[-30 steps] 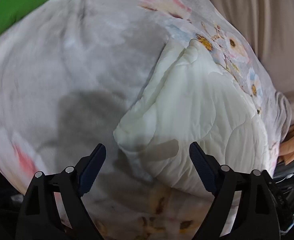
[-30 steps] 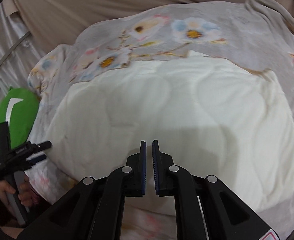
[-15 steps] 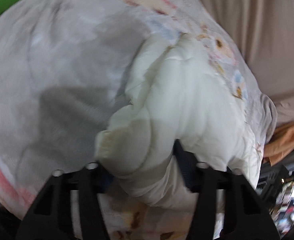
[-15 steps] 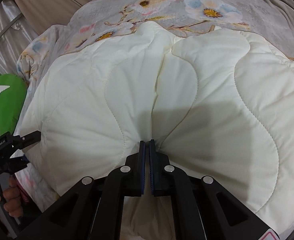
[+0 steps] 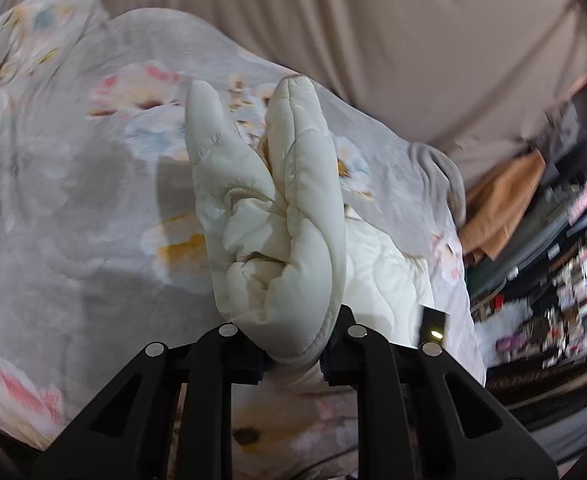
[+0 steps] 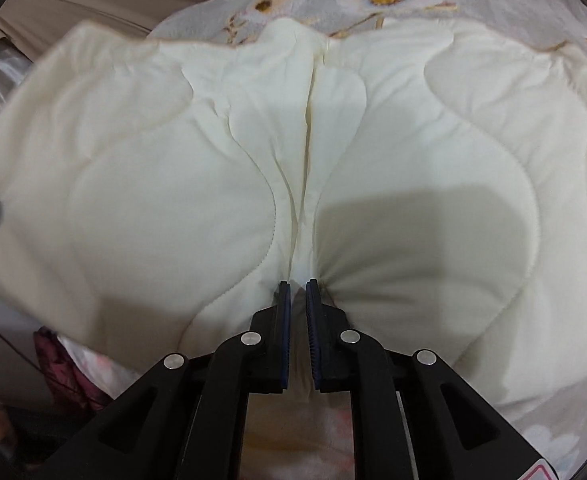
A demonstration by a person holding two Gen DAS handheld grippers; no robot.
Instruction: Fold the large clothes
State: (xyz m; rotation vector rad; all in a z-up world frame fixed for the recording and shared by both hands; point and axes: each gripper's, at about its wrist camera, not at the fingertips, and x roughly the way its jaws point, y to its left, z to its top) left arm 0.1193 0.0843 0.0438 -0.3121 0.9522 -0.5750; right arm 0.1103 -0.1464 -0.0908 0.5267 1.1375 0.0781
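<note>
A large quilt lies on a bed, grey with flowers on one face (image 5: 73, 208) and cream quilted on the other (image 6: 433, 168). My left gripper (image 5: 293, 354) is shut on a thick bunched cream corner of the quilt (image 5: 277, 220) and holds it lifted above the floral face. My right gripper (image 6: 298, 292) is shut on a pinched fold of the cream side, which fans out to both sides. The quilt's left edge (image 6: 33, 128) is raised in the right wrist view.
A beige sheet (image 5: 373, 32) covers the bed beyond the quilt. An orange cloth (image 5: 501, 204) and cluttered shelves (image 5: 565, 288) are at the right. A dark red cloth (image 6: 61, 364) lies low at the left in the right wrist view.
My left gripper closed on the cream corner and lifted it. My right gripper pinched the cream side and the quilt's left edge rose.
</note>
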